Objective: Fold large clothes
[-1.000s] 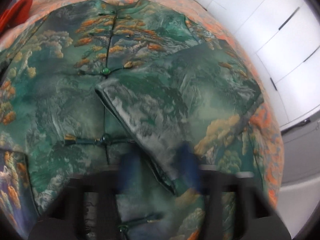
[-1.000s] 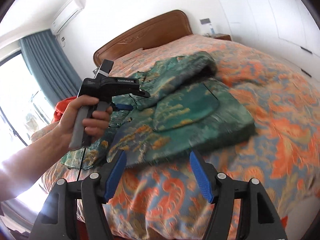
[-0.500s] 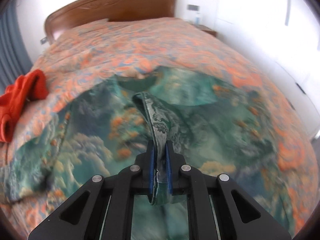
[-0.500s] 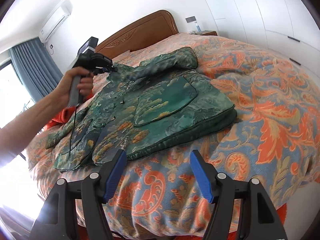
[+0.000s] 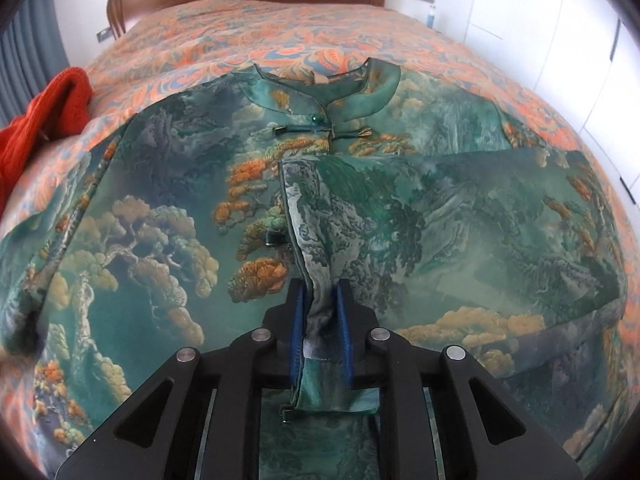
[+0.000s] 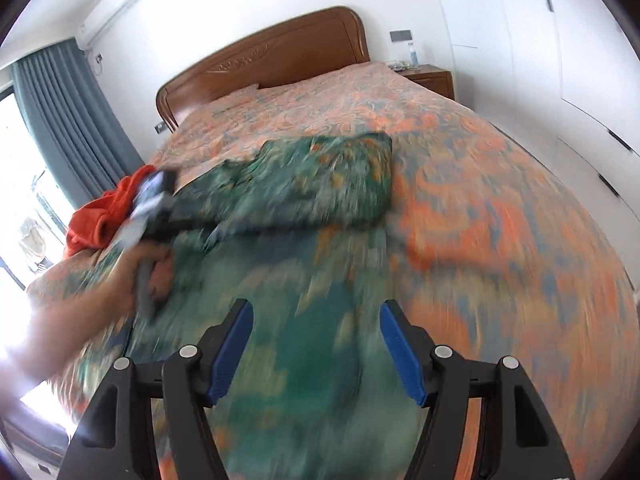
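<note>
left gripper pinches the sleeve cuff of the green jacket, which lies flat on the bed, collar at twelve o'clock. right gripper hovers agape, empty. padded silk looks soft, slippery; grip seams.

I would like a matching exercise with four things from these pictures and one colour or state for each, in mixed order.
Things:
1. left gripper
2. right gripper
3. crumpled cloth
4. headboard

States:
A. brown wood
B. jaws apart, nothing between them
C. red, lying at the bed's edge
D. jaws closed on the green jacket's sleeve

Pairs: 1-D, 2-B, 3-C, 4-A
</note>
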`<state>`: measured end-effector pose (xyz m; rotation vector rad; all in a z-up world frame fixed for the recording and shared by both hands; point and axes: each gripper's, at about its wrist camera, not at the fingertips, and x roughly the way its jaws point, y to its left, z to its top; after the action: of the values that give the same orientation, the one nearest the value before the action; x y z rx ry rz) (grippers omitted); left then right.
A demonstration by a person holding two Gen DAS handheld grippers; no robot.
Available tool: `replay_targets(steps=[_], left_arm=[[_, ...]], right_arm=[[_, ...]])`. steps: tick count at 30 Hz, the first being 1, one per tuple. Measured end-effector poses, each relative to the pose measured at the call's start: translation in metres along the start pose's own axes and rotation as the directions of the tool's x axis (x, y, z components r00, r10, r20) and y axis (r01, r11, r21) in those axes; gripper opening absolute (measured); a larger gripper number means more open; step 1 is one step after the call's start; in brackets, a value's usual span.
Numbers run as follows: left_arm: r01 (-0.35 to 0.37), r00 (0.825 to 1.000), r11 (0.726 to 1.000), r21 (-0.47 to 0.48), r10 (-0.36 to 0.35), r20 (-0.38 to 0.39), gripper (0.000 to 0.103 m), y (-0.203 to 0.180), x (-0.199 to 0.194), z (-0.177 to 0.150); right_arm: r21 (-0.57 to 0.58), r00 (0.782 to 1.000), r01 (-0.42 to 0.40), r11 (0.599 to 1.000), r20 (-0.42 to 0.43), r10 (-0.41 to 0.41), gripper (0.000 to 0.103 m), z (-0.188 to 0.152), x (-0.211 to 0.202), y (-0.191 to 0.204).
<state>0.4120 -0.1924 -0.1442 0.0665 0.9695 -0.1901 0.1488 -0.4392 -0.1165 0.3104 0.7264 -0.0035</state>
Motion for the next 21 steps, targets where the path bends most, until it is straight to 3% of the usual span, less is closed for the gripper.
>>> replay_targets(steps=[4, 7, 10, 12, 16, 19, 20, 21], left_arm=[[0.003, 1.0, 1.0, -0.005, -0.003, 0.006, 0.016, 0.003, 0.005, -0.002], [0.001, 1.0, 1.0, -0.002, -0.001, 0.012, 0.017, 0.003, 0.008, -0.005], [0.009, 1.0, 1.0, -0.002, -0.009, 0.015, 0.018, 0.005, 0.013, -0.007], [0.017, 1.0, 1.0, -0.008, -0.017, 0.015, 0.018, 0.006, 0.017, -0.01], [0.031, 0.999, 0.999, -0.023, -0.031, 0.019, 0.019, 0.01, 0.022, -0.013], [0.037, 0.999, 0.999, -0.026, -0.036, 0.03, 0.019, 0.011, 0.024, -0.013], [0.037, 0.999, 0.999, -0.025, -0.036, 0.035, 0.019, 0.011, 0.024, -0.014], [0.036, 0.998, 0.999, -0.022, -0.035, 0.043, 0.019, 0.01, 0.024, -0.015]], right_arm=[[-0.06, 0.999, 0.01, 0.998, 0.052, -0.007, 0.067, 0.08, 0.079, -0.006], [-0.103, 0.998, 0.046, 0.994, 0.046, -0.041, 0.067, 0.102, 0.133, -0.003], [-0.113, 0.995, 0.047, 0.992, -0.085, -0.057, 0.067, 0.101, 0.194, -0.004], [-0.13, 0.975, 0.109, 0.985, -0.178, -0.131, 0.067, 0.089, 0.227, -0.007], [-0.178, 0.944, 0.159, 0.971, -0.26, -0.202, 0.067, 0.083, 0.252, -0.003], [-0.214, 0.924, 0.151, 0.965, -0.316, -0.215, 0.068, 0.094, 0.258, 0.001], [-0.211, 0.922, 0.132, 0.969, -0.334, -0.198, 0.067, 0.105, 0.256, 0.002], [-0.178, 0.936, 0.109, 0.978, -0.313, -0.162, 0.067, 0.119, 0.247, 0.0]])
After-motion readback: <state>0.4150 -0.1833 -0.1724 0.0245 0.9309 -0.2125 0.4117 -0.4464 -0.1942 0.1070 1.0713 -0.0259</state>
